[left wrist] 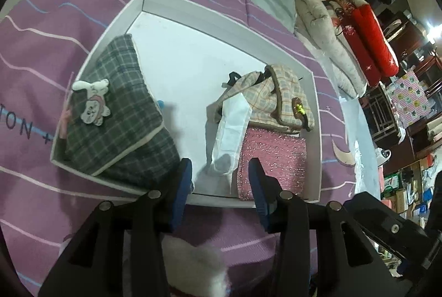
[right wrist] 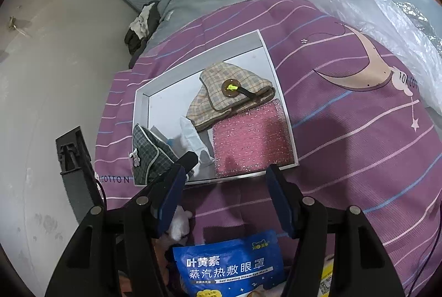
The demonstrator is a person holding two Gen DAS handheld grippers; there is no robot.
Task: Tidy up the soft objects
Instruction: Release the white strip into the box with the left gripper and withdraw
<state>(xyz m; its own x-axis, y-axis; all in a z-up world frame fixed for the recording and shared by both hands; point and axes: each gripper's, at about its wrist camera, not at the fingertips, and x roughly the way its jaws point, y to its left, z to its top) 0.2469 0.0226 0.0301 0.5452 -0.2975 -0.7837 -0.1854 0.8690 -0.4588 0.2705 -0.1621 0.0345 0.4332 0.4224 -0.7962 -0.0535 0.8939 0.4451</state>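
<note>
Soft objects are mostly sitting in the white tray (left wrist: 315, 103) on the purple striped bedspread (left wrist: 41, 48): a dark green plaid pouch (left wrist: 121, 120) with a little cartoon animal patch on the left side of the left wrist frame, a beige plaid pouch (left wrist: 276, 101) with a brown button at centre right, a pink sparkly sponge cloth (left wrist: 272, 156) just below it and touching it, and a white wrapped packet (left wrist: 229, 128) lying between the two pouches, leaning against the beige one. The left gripper (left wrist: 219, 186) hangs over the near edge of the tray with its blue pads spread and nothing between them, so I'd guess the packet is freshly dropped off. The right gripper (right wrist: 223, 197) is spread wide too, empty, sitting lower centre in its own frame just short of the tray. Right below it, at the bottom of that frame, there's a blue steam eye mask packet (right wrist: 229, 266) and something white and fluffy (right wrist: 179, 222) not in the tray yet, so those look like the next pickups to me. If I were doing it, I'd come down on the blue packet by a short edge, pinch gently since it's crinkly and flat, and drop it into the bare white patch in the upper middle of the tray instead of piling onto the crowded right side.
</note>
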